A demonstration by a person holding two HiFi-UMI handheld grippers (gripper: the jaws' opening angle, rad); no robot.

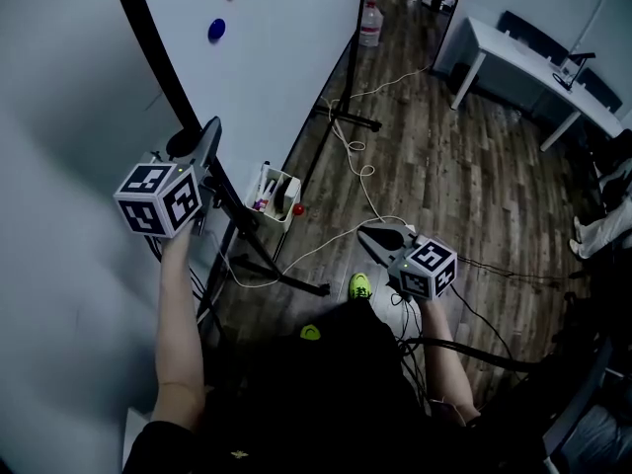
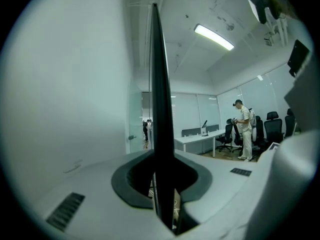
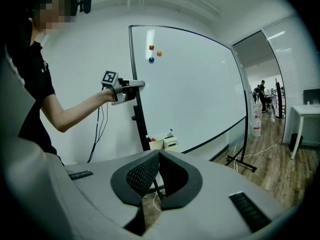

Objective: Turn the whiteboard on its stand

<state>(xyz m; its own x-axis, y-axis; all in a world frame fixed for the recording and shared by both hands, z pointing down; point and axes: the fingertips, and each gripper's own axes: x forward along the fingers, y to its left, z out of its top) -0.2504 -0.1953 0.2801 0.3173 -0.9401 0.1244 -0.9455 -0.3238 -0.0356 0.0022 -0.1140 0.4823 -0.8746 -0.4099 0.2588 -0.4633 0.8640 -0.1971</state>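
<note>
Currently, one whiteboard (image 1: 286, 67), three magnets (image 1: 216, 30), left tongs (image 1: 210, 128) gripping its edge, right tongs (image 1: 365, 233) clenched empty.

The head view looks steeply down from above the person, beside the whiteboard (image 1: 286, 57), onto the wooden floor (image 1: 464, 176). The camera on the left tongs (image 1: 204, 131) sits hard against the whiteboard's black edge, facing along it. The camera on the right tongs (image 1: 380, 237) stands well back from the whiteboard, facing its front. All three views share the whiteboard, and the right tongs' view also takes in the left tongs.
</note>
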